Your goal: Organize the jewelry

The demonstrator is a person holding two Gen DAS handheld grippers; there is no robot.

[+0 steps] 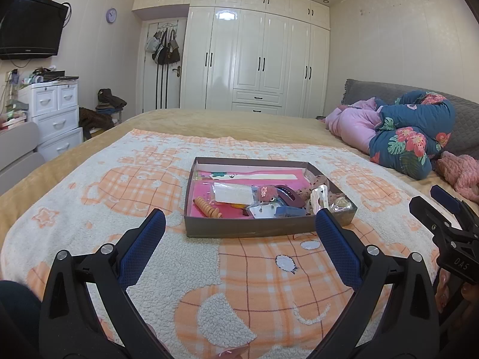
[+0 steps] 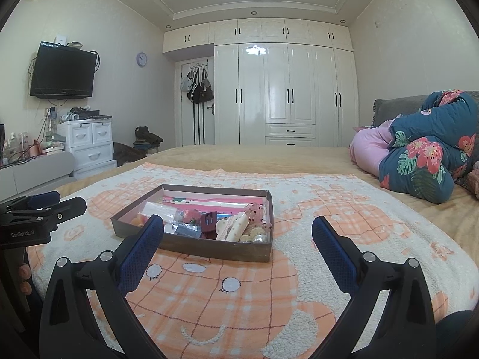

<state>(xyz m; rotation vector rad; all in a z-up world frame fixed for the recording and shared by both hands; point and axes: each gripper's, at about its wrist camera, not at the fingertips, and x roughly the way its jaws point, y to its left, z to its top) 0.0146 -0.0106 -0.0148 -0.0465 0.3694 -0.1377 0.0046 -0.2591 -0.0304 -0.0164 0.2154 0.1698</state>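
On the blanket [image 1: 89, 179] lies the jewelry box [image 1: 245, 227], broadside to both gaping, empty tongs [image 1: 239, 233] [image 2: 238, 233].

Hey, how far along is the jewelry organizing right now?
Nothing looks done yet. The box on the blanket holds a jumbled pile: spiral hair tie, cream clip, pearl pieces. Left gripper and right gripper are open, holding nothing, short of the box. All the sorting remains.
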